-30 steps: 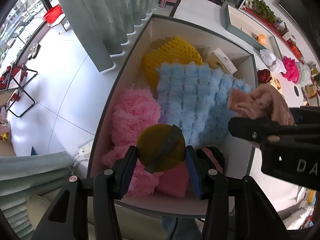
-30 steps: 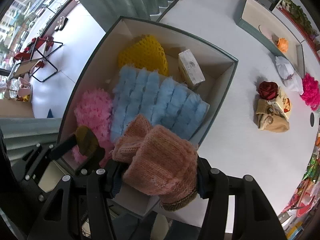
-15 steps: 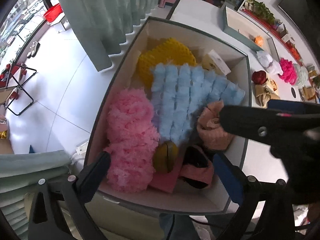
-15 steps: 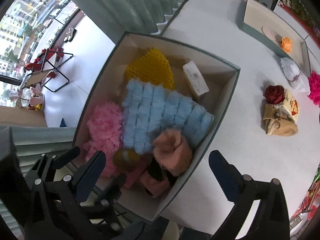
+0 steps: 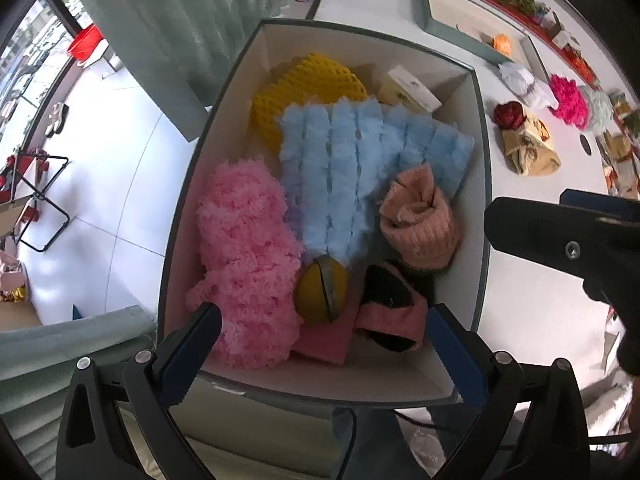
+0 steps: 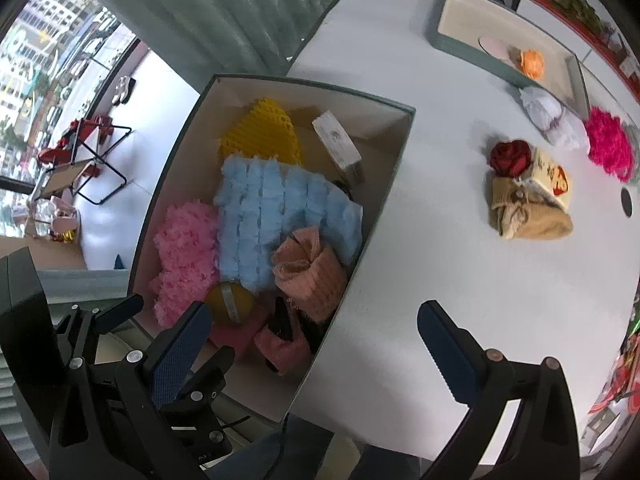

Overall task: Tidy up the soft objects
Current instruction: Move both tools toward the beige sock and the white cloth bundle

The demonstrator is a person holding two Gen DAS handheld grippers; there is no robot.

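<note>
The box [image 5: 482, 184] sits at the near left corner of the white table [image 6: 420, 264], and its near wall hides the lower edge of what lies inside. A black and pink item [image 5: 390, 312] at the near right of the box is too crumpled to identify. The yellow ball [image 5: 321, 294] lies beside it, partly tucked under the blue fluffy cloth [image 5: 360, 168], which covers most of the yellow knit piece [image 5: 308, 84]. The peach knitted roll [image 5: 418, 226] rests against the box's right wall; the pink fluffy cloth [image 5: 244, 256] fills the near left.

The left gripper [image 5: 324, 340] hangs above the near end of the box, jaws spread wide and empty. The right gripper [image 6: 316, 336], also spread wide with nothing between its jaws, straddles the box's right wall.

Only the right wrist view shows the far tray [image 6: 448, 40] clearly, with its orange flower [image 6: 532, 63]; the red rose [image 6: 511, 158] and tan bundle [image 6: 528, 216] lie well apart from the box. At the right edge, the magenta puff [image 6: 610, 146] is cut off.
</note>
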